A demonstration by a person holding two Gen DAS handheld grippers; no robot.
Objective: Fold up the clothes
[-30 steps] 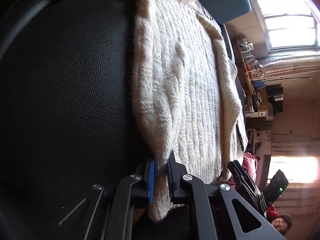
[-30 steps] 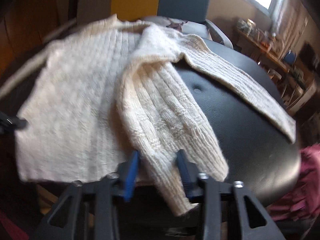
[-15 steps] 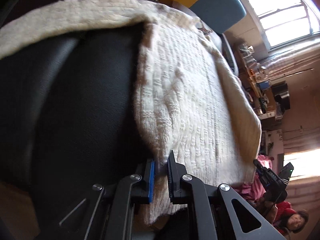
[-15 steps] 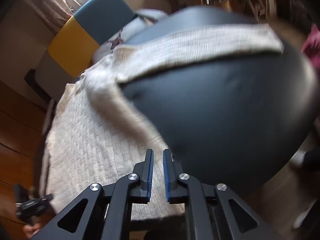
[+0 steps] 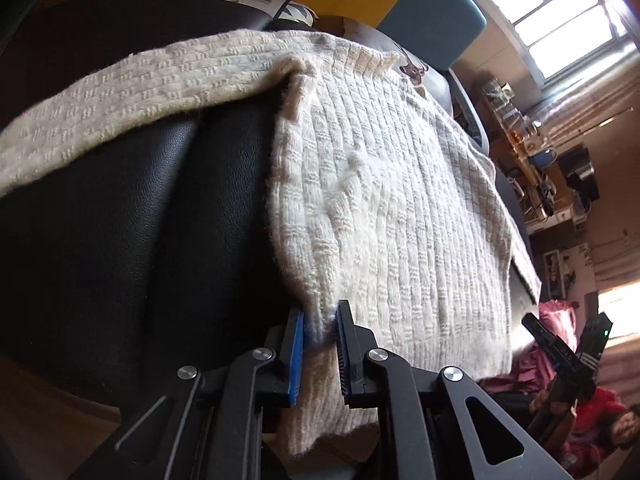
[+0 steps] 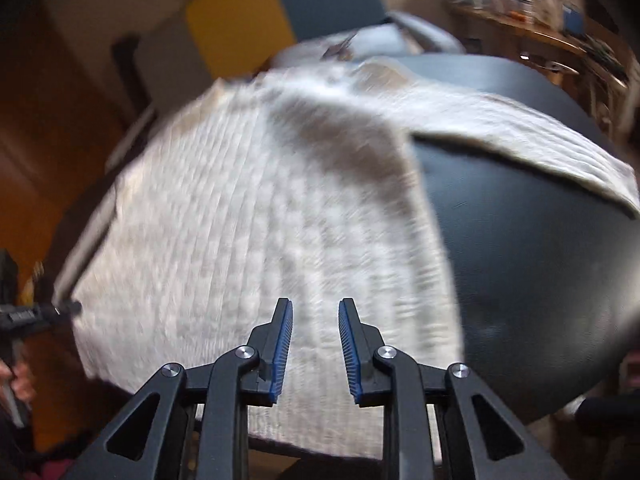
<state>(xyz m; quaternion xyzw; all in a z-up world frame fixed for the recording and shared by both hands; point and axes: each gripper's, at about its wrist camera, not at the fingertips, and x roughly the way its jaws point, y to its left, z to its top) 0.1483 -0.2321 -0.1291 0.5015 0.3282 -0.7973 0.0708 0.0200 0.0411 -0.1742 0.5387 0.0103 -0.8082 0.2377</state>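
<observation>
Now left claw pinches ribbed cream sweater; right claw gapes empty.

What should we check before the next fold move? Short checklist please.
1. Left tool clamped on the sweater hem corner: ok, knit pinched between the pads.
2. Right tool free of fabric: ok, jaws apart, nothing between them.
3. Near sleeve folded across the body: ok.
4. Other sleeve folded in: not ok, it lies spread over the black cushion.
5. Sweater body flat: cannot tell, right view is motion-blurred.
6. Hem fully on the cushion: not ok, it hangs over the edge.
</observation>
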